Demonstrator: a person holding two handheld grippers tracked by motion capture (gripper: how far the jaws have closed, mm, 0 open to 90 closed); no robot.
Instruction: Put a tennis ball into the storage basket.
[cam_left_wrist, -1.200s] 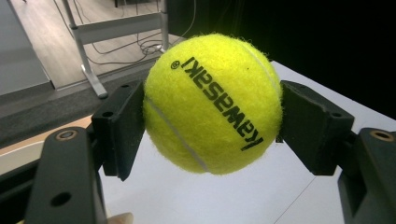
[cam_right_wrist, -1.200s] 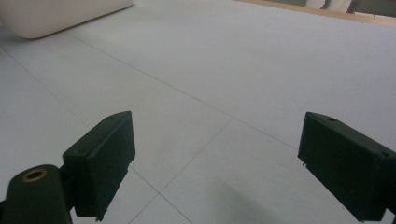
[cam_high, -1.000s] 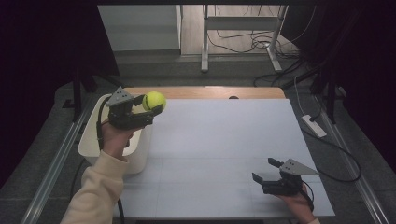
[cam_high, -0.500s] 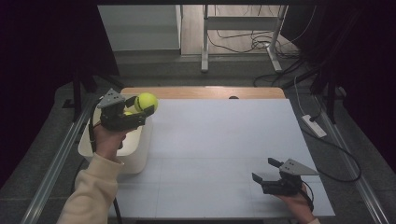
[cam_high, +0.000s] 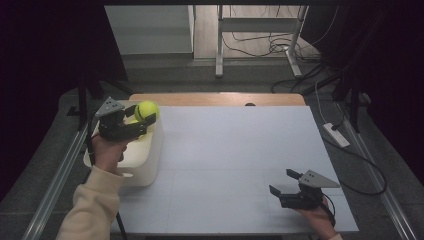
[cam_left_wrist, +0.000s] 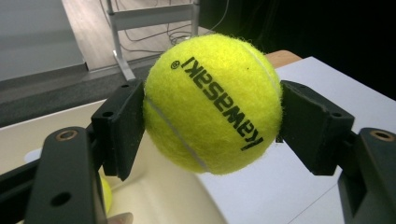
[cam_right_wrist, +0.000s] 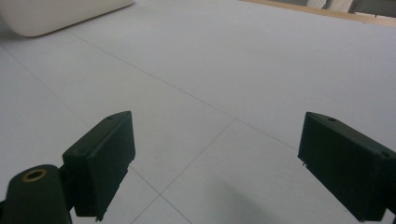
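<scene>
Left gripper (cam_high: 142, 121), clamped on tennis ball (cam_left_wrist: 212, 102) marked "kawasaki", has shifted over the bin (cam_high: 150, 160); right gripper (cam_high: 285, 182) gapes empty.

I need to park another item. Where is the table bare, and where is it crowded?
Free: the wide white tabletop between the cream plastic bin and the open right gripper. Crowded: the left edge, where the left gripper holds a yellow tennis ball over the bin.

Tennis ball (cam_high: 146, 110): yellow, fuzzy, black lettering across its face. Clamped between two black jaws, held in the air above the white bin (cam_high: 150, 160), far left.
</scene>
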